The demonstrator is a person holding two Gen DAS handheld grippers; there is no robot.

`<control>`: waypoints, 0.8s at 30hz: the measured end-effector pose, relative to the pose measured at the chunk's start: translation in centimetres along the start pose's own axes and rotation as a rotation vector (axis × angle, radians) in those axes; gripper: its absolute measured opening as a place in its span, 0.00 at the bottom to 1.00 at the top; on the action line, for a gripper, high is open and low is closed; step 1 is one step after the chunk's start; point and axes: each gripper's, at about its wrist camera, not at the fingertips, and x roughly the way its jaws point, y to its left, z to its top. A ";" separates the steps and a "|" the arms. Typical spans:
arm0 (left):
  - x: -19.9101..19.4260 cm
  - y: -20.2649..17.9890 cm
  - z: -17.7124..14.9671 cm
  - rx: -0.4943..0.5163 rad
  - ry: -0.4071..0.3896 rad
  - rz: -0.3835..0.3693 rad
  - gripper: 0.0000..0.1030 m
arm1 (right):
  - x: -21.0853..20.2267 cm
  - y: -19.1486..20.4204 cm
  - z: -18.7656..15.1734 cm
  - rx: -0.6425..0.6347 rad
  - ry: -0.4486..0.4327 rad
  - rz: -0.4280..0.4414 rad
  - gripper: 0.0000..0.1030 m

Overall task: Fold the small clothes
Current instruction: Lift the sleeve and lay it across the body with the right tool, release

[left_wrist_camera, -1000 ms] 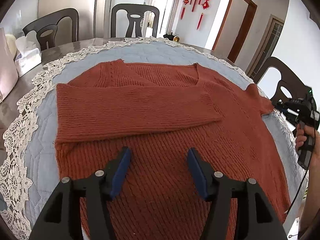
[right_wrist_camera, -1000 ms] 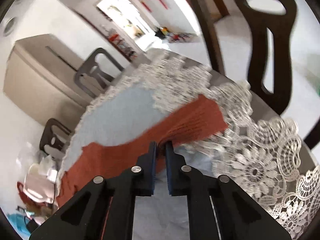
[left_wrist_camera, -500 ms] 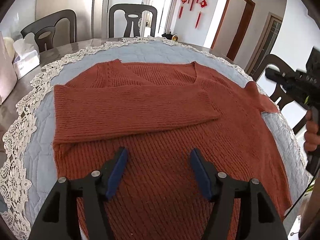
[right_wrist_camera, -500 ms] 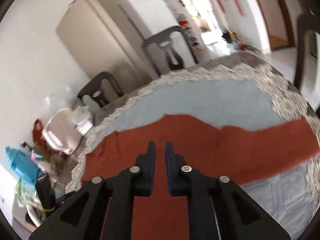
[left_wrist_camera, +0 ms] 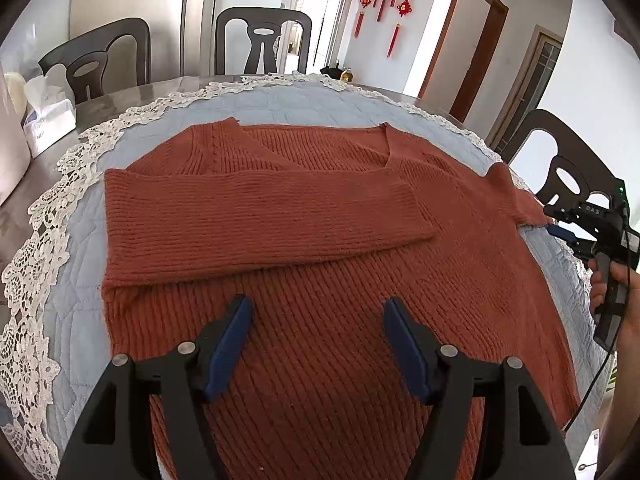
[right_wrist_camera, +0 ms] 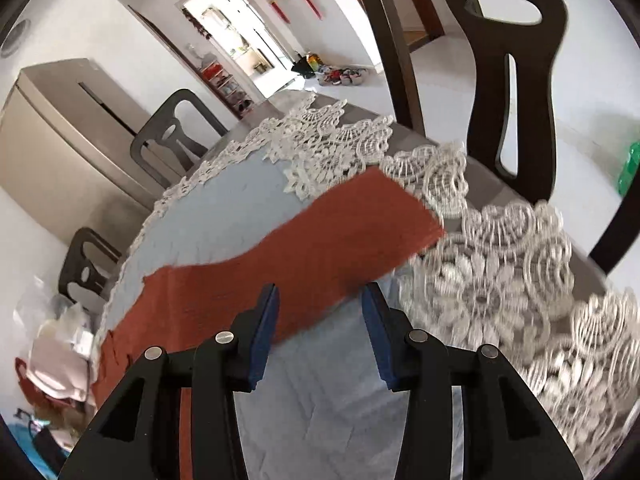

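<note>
A rust-red knitted sweater [left_wrist_camera: 320, 264] lies flat on a blue quilted mat [left_wrist_camera: 280, 104]. Its left sleeve [left_wrist_camera: 256, 216] is folded across the chest. Its right sleeve [right_wrist_camera: 332, 240] stretches out to the table's right edge. My left gripper [left_wrist_camera: 316, 320] is open and empty above the sweater's lower body. My right gripper [right_wrist_camera: 318, 312] is open and empty, its jaws standing just short of the right sleeve's lower edge. It also shows in the left wrist view [left_wrist_camera: 560, 224], at the sleeve's cuff.
White lace trim [right_wrist_camera: 492, 280] edges the mat on the dark table. Dark chairs stand behind [left_wrist_camera: 262, 40] and at the right [right_wrist_camera: 512, 80]. A tissue box [left_wrist_camera: 48, 120] and bags [right_wrist_camera: 60, 352] sit at the table's left side.
My right gripper swung up over the sweater while shut, then came back down to the right sleeve's cuff and opened. My left gripper stayed open over the sweater body.
</note>
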 end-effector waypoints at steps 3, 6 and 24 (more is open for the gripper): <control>0.0 0.0 0.0 -0.004 -0.001 -0.004 0.69 | 0.7 0.0 1.3 0.000 -0.024 -0.023 0.42; -0.1 0.2 -0.1 -0.009 -0.004 -0.012 0.69 | 1.8 0.6 2.1 -0.005 -0.019 -0.053 0.08; -0.2 0.6 -0.1 -0.033 -0.011 -0.046 0.70 | 0.1 18.9 -7.5 -0.456 0.114 0.407 0.05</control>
